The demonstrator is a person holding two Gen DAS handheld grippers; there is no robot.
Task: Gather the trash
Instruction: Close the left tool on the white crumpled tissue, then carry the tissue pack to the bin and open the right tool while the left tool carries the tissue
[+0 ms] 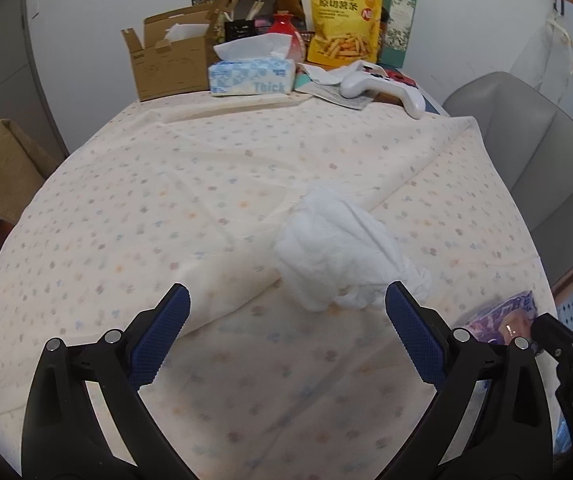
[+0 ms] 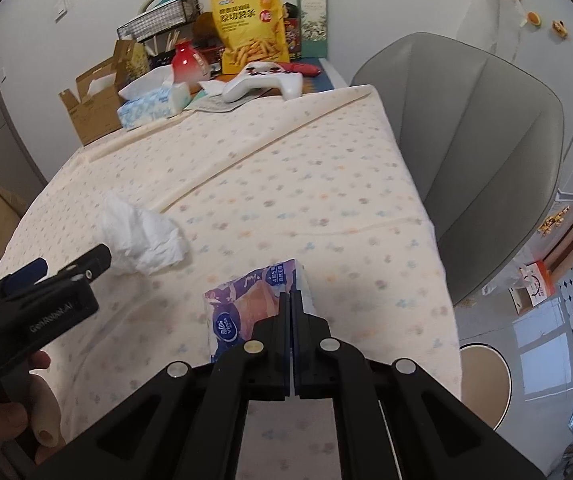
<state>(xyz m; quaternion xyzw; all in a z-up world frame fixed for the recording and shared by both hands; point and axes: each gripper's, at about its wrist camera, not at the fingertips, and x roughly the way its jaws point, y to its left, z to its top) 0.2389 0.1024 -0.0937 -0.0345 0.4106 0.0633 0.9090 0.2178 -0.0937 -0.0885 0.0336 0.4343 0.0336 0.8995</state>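
On the cloth-covered counter point(image 1: 214, 200), the crumpled tissue point(image 1: 338, 252) lies just ahead of the left tongs point(image 1: 286, 312), which gape empty. Beside the tissue, the right tongs point(image 2: 291, 300) are pinched shut on the purple tissue packet point(image 2: 246, 308); its slick, thin wrapper may slip free. Far beyond the tissue, an open cardboard box point(image 1: 166, 60) holds white paper.

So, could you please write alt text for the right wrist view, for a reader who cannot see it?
The right gripper, jaws shut, pinches a purple tissue packet on a floral tablecloth. To its left, the left gripper nears a crumpled white tissue; clutter lines the table's far end.
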